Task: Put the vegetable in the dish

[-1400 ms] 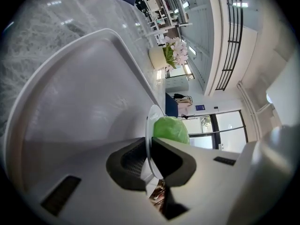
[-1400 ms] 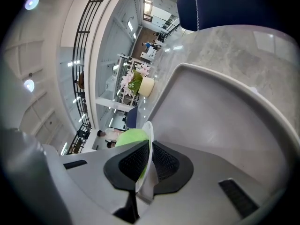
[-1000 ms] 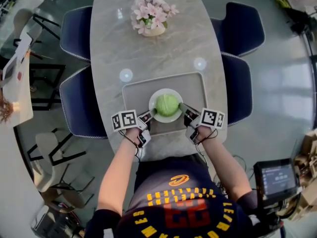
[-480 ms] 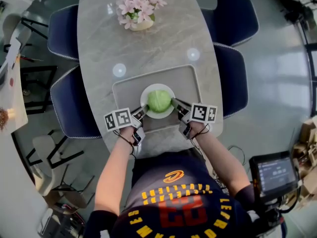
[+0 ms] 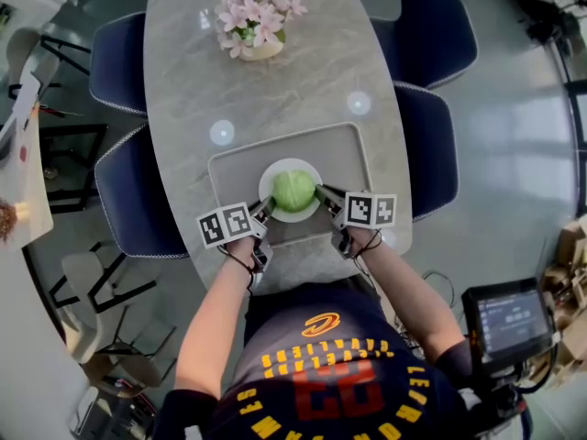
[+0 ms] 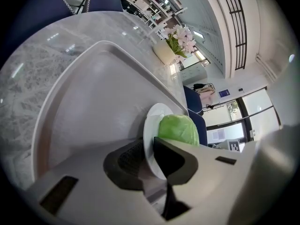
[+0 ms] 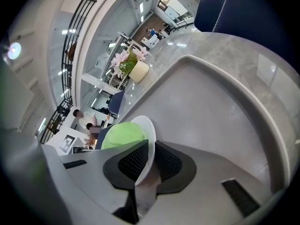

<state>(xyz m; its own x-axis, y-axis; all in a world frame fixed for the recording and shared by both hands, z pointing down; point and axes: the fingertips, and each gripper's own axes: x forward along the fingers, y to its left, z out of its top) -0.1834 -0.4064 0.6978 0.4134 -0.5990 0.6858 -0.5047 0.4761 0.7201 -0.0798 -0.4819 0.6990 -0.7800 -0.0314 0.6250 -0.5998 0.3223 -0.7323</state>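
A green cabbage point(image 5: 293, 190) lies in a white dish point(image 5: 273, 211) over the middle of a grey tray point(image 5: 238, 165). My left gripper point(image 5: 267, 208) is shut on the dish's near-left rim and my right gripper point(image 5: 322, 193) on its near-right rim. The left gripper view has the dish point(image 6: 152, 122) edge-on between the left gripper's point(image 6: 149, 152) jaws, the cabbage point(image 6: 179, 129) just behind. In the right gripper view the rim of the dish point(image 7: 147, 125) is pinched in the right gripper point(image 7: 149, 161), with the cabbage point(image 7: 123, 134) to the left.
The tray rests on a marble table point(image 5: 303, 71) near its front edge. A pot of pink flowers point(image 5: 252, 26) stands at the far end. Blue chairs point(image 5: 138, 191) flank both sides. A small screen point(image 5: 509, 324) sits at the lower right, off the table.
The head view has shifted a little. Both grippers stay clamped on the dish rim, and the dish keeps almost the same place over the tray.
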